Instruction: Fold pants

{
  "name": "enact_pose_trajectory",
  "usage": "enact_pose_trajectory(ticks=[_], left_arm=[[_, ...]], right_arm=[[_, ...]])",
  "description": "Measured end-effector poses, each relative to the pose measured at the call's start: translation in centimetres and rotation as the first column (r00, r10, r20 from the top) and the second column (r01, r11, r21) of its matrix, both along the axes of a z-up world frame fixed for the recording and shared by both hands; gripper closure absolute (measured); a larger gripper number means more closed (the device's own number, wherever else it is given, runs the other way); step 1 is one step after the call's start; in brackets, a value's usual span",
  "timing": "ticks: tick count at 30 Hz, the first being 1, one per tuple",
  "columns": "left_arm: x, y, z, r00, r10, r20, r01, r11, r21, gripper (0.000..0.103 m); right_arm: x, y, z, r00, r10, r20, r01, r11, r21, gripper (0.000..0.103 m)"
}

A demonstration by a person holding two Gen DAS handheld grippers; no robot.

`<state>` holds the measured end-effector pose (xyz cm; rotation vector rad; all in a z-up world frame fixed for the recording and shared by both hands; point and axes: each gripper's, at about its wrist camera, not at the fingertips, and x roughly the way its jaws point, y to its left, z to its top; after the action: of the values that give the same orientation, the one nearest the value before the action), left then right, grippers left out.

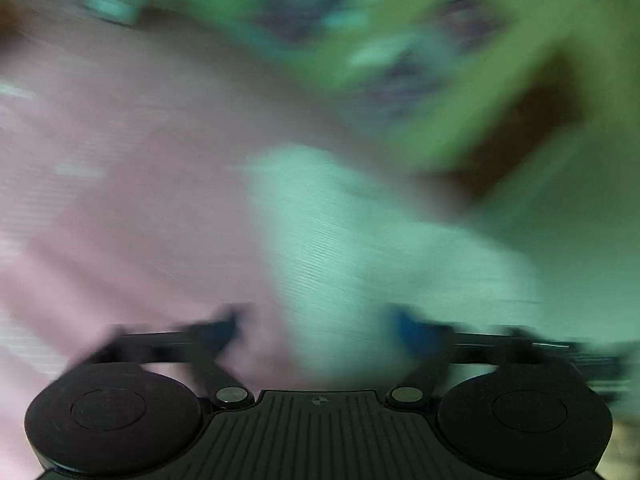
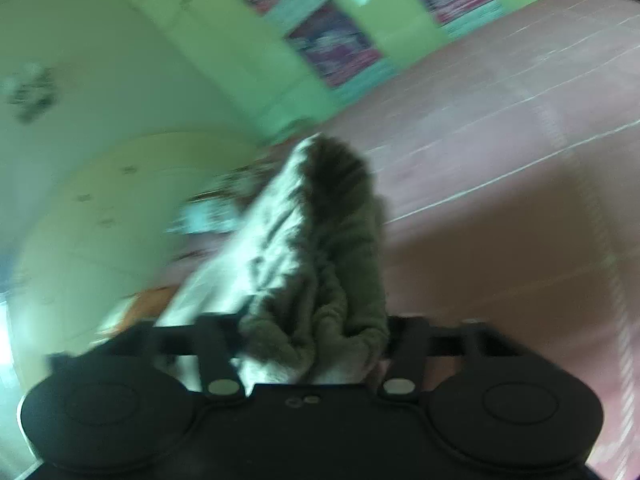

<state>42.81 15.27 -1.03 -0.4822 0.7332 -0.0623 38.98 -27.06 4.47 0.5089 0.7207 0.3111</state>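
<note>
The grey pants [image 2: 316, 248] hang bunched from my right gripper [image 2: 316, 344], which is shut on their cloth and holds them above the pink bed sheet [image 2: 500, 208]. In the left wrist view everything is smeared by motion. A pale patch of cloth [image 1: 360, 240] lies ahead over the pink sheet [image 1: 120, 220]; I cannot tell whether it is the pants. My left gripper [image 1: 320, 328] has its blue-tipped fingers [image 1: 412, 332] wide apart with nothing between them.
A green wall with dark posters [image 2: 332, 44] stands behind the bed. A pale green cupboard or door [image 2: 100, 220] is at the left. A dark brown shape [image 1: 520, 128] shows at the right of the left wrist view.
</note>
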Motion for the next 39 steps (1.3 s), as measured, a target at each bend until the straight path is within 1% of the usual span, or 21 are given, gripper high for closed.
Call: enact_pose_trajectory(ticks=[1, 2, 3, 5, 6, 8, 9, 10, 11, 12, 13, 15, 17, 19, 22, 24, 26, 29, 31, 37, 39], left_arm=[[-0.1, -0.5, -0.5, 1.000, -0.009, -0.027, 0.011, 0.997, 0.081, 0.007], [-0.8, -0.7, -0.9, 0.999, -0.042, -0.002, 0.042, 0.994, 0.097, 0.007], [-1.6, -1.1, -1.0, 0.998, -0.051, 0.033, 0.046, 0.991, 0.123, 0.007], [-2.3, -2.4, -1.1, 0.996, -0.057, 0.062, 0.043, 0.977, 0.209, 0.007], [-2.5, -3.1, -1.2, 0.995, -0.065, 0.075, 0.047, 0.972, 0.229, 0.007], [-2.1, -4.5, -2.1, 0.994, -0.095, 0.057, 0.074, 0.955, 0.287, 0.007], [-1.6, -5.1, -3.0, 0.996, -0.093, 0.012, 0.083, 0.935, 0.346, 0.002], [-1.1, -5.2, -3.5, 0.996, -0.088, 0.001, 0.082, 0.928, 0.363, 0.000], [-1.6, -4.5, -3.4, 0.997, -0.079, 0.001, 0.075, 0.941, 0.330, 0.000], [-1.7, -3.9, -3.0, 0.998, -0.059, -0.011, 0.060, 0.952, 0.300, 0.000], [-2.6, -3.3, -1.7, 0.999, -0.046, 0.004, 0.043, 0.953, 0.300, 0.000], [-4.4, -2.9, -0.2, 0.997, -0.042, 0.065, 0.020, 0.949, 0.315, 0.000], [-6.7, -2.0, 0.7, 0.995, -0.037, 0.095, 0.007, 0.955, 0.297, 0.000], [-9.8, -1.8, 1.6, 0.995, -0.027, 0.098, -0.003, 0.957, 0.290, 0.000], [-14.7, -2.2, 2.4, 0.993, -0.024, 0.111, -0.011, 0.952, 0.307, 0.000], [-18.6, -2.9, 2.8, 0.994, -0.012, 0.109, -0.021, 0.952, 0.304, 0.000], [-23.3, -3.8, 3.4, 0.992, -0.036, 0.120, 0.003, 0.964, 0.265, 0.000], [-28.7, -5.8, 3.8, 0.990, -0.055, 0.132, 0.010, 0.948, 0.319, 0.000], [-31.9, -6.8, 4.1, 0.986, -0.070, 0.151, 0.015, 0.941, 0.339, 0.000], [-38.4, -9.1, 6.6, 0.978, -0.118, 0.175, 0.063, 0.955, 0.290, 0.000], [-40.3, -10.1, 7.8, 0.969, -0.129, 0.209, 0.058, 0.947, 0.315, 0.000]], right_arm=[[1.1, -0.4, -1.7, 0.990, -0.075, -0.120, 0.067, 0.995, -0.068, 0.018], [1.1, -0.6, -2.7, 0.981, -0.101, -0.163, 0.088, 0.992, -0.090, 0.030], [0.4, -0.7, -2.8, 0.988, -0.082, -0.128, 0.073, 0.994, -0.075, 0.042], [-1.4, -0.1, -2.0, 0.998, -0.069, -0.007, 0.068, 0.994, -0.088, 0.021], [-2.1, 0.5, -1.6, 0.997, -0.056, 0.051, 0.061, 0.993, -0.102, 0.011], [-2.2, 2.4, -1.5, 0.995, 0.005, 0.103, 0.009, 0.990, -0.140, 0.012], [-1.8, 3.3, -2.2, 0.995, 0.033, 0.093, -0.015, 0.983, -0.185, 0.012], [-0.8, 4.0, -3.4, 1.000, 0.006, 0.013, -0.002, 0.961, -0.275, 0.014], [0.6, 4.0, -5.0, 0.995, -0.020, -0.102, -0.014, 0.947, -0.321, 0.010], [1.1, 3.0, -5.8, 0.989, -0.018, -0.150, -0.022, 0.964, -0.264, 0.010], [0.5, 2.5, -5.6, 0.989, -0.028, -0.142, -0.005, 0.975, -0.224, 0.010], [-2.0, 1.9, -3.6, 0.999, -0.025, -0.029, 0.018, 0.972, -0.233, 0.009], [-4.9, 1.0, -2.1, 0.998, -0.010, 0.060, 0.023, 0.975, -0.222, 0.006], [-7.9, 0.4, -0.9, 0.992, -0.015, 0.124, 0.040, 0.979, -0.202, 0.006], [-13.0, 0.3, 0.8, 0.972, -0.001, 0.235, 0.063, 0.965, -0.256, 0.006], [-16.3, 0.2, 1.3, 0.973, 0.032, 0.229, 0.022, 0.973, -0.231, 0.006], [-20.2, 1.2, 1.7, 0.980, 0.057, 0.189, -0.004, 0.963, -0.269, 0.006], [-26.0, 2.5, 2.1, 0.981, 0.052, 0.185, 0.026, 0.917, -0.398, 0.006], [-29.4, 2.7, 2.7, 0.977, 0.044, 0.207, 0.052, 0.898, -0.436, 0.007], [-35.7, 3.7, 4.5, 0.968, 0.094, 0.233, 0.011, 0.910, -0.414, 0.007], [-37.4, 3.9, 5.2, 0.959, 0.114, 0.258, 0.002, 0.912, -0.410, 0.007]])
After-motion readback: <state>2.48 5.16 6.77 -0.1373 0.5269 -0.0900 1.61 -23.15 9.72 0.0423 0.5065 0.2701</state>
